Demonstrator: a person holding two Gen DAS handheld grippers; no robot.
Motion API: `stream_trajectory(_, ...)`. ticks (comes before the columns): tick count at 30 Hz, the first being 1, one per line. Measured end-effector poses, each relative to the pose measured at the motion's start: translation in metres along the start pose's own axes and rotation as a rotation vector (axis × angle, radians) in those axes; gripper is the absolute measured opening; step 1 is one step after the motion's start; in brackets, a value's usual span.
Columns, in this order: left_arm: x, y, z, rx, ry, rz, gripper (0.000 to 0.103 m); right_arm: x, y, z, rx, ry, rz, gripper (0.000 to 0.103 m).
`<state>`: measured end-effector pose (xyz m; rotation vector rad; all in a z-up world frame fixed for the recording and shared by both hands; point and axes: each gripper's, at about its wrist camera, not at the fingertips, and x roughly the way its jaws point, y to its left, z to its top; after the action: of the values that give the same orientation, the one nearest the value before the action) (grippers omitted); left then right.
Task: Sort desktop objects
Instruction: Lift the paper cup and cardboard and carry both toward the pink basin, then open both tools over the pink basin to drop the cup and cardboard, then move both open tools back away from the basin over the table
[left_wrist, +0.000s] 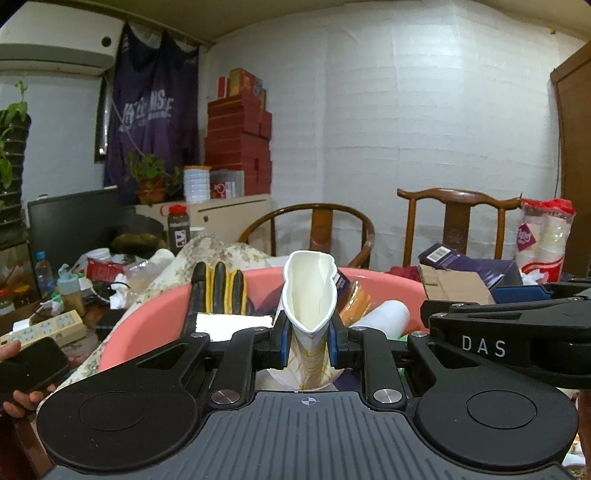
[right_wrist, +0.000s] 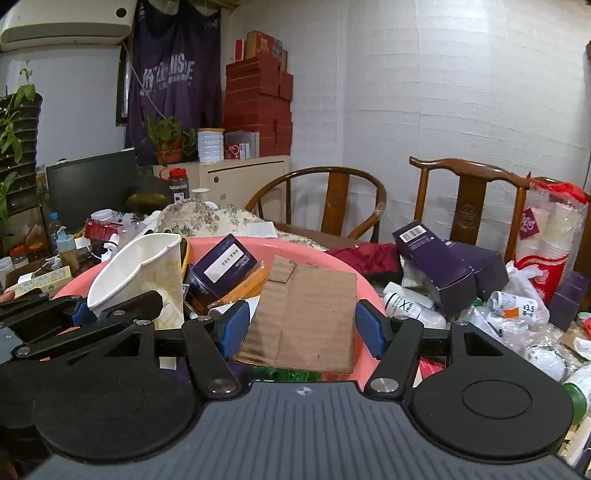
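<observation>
From the left wrist we look across a cluttered table (left_wrist: 92, 347) under a floral cloth, toward a white panelled wall (left_wrist: 424, 129). Two wooden chairs (left_wrist: 321, 232) stand behind the table. At the far left a purple shirt (left_wrist: 151, 110) hangs beside a stack of red boxes (left_wrist: 240, 147), with an air conditioner (left_wrist: 55, 40) above. A pink basin (left_wrist: 147, 314) fills the middle of the table. Our left gripper (left_wrist: 308, 338) is narrowed onto a crushed paper cup (left_wrist: 310, 299), the blue pads pressing its sides; the cup stands upright over the basin's near part. A black and yellow glove (left_wrist: 219, 286) rests against the basin's left rim. A torn purple carton (left_wrist: 469, 273) lies to the right, and a bag of paper cups (left_wrist: 545, 236) stands beyond it. A hand with a dark phone (left_wrist: 31, 363) shows at the left edge.

From the right wrist we see the same room and basin (right_wrist: 325, 254). Our right gripper (right_wrist: 301, 326) holds a flat piece of cardboard (right_wrist: 306, 317) between its spread blue pads, and both edges appear to touch them. The cardboard sits over the basin's near rim, hiding part of its contents. The crushed cup (right_wrist: 136, 269) and the left gripper (right_wrist: 81, 314) are just to its left. A dark box with a white label (right_wrist: 225, 264) lies inside the basin. Bottles and wrappers (right_wrist: 517, 306) crowd the table on the right.
</observation>
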<state>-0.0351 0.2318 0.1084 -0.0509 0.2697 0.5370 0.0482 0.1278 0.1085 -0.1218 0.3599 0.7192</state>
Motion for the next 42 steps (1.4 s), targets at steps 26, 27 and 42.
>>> stream_trajectory(26,-0.053,0.061,0.018,-0.068,-0.014,0.086,0.103,-0.033,-0.034,0.026,0.091,-0.036,0.16,0.102)
stream_trajectory(27,-0.063,0.059,0.014,-0.052,-0.009,0.078,0.103,-0.039,-0.035,0.023,0.103,-0.014,0.18,0.102)
stream_trajectory(42,-0.11,0.035,-0.084,-0.063,0.24,0.084,0.103,-0.107,0.014,-0.101,-0.1,0.143,0.095,0.102)
